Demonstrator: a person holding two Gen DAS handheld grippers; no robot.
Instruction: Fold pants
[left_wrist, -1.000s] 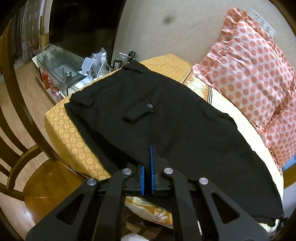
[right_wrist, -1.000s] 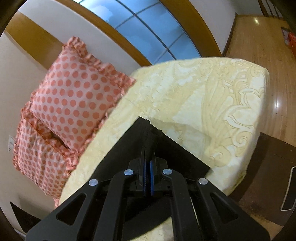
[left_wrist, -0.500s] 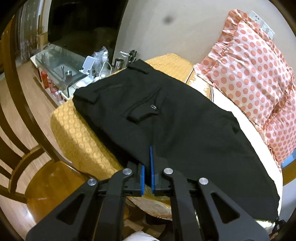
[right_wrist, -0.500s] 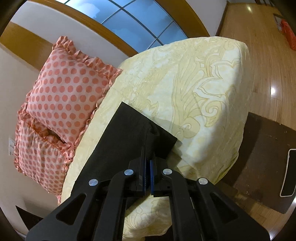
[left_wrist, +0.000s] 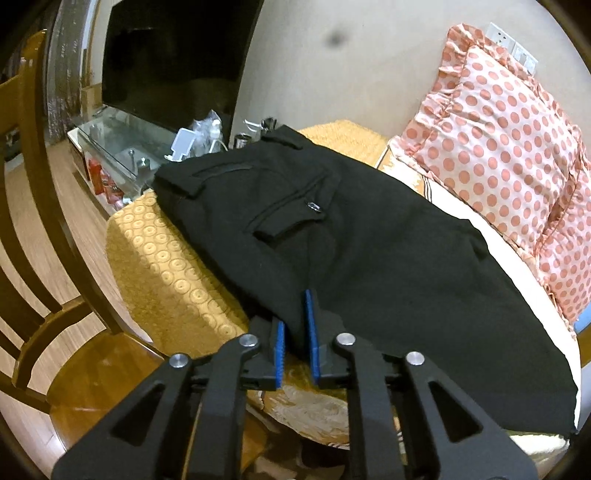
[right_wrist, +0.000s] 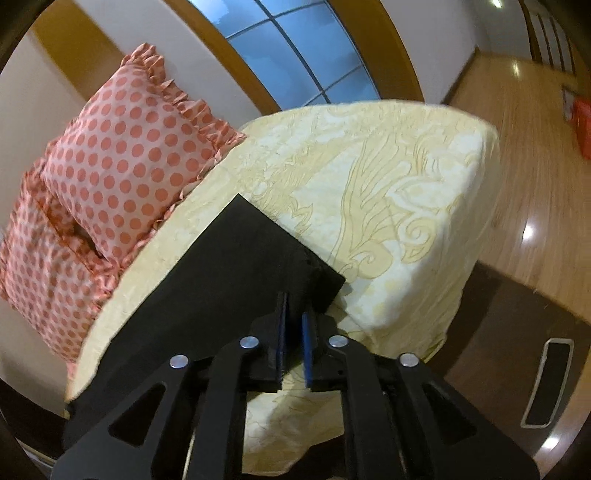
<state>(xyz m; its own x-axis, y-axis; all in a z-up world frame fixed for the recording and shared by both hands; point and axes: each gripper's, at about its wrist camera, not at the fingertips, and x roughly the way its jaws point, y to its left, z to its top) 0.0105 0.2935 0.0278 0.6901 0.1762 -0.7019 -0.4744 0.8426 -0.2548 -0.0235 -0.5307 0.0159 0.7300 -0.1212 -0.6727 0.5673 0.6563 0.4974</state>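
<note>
Two grippers sit at the near edge of the black pants (left_wrist: 369, 236), which lie flat on the bed (right_wrist: 388, 192). We see the pants stretched along the bed's near side, their long axis running from the waistband, over the orange patterned cover (left_wrist: 162, 266) at one end of the bed, to the leg hems on the pale yellow bedspread at the other end. In the left wrist view the waistband points away from the polka-dot pillows (left_wrist: 498, 147), toward the glass TV stand (left_wrist: 122, 144), and the back pocket with its button faces up. In the right wrist view the squared hem end (right_wrist: 258, 266) lies just beside the pillows (right_wrist: 122, 166), with its corner pointing out over the bedspread.

We hold both tools low, at the bed's side edge, each looking up and across the mattress.

Our left gripper (left_wrist: 295, 332) has its blue pads slightly parted, with the edge of the pants' seat area lying in the gap between them; we cannot tell whether the pads touch the cloth. Our right gripper (right_wrist: 293, 339) is likewise a little spread, and the hem's near edge dips into the space between its pads.

A wooden chair (left_wrist: 33, 258) stands beside the bed near the orange cover.
</note>
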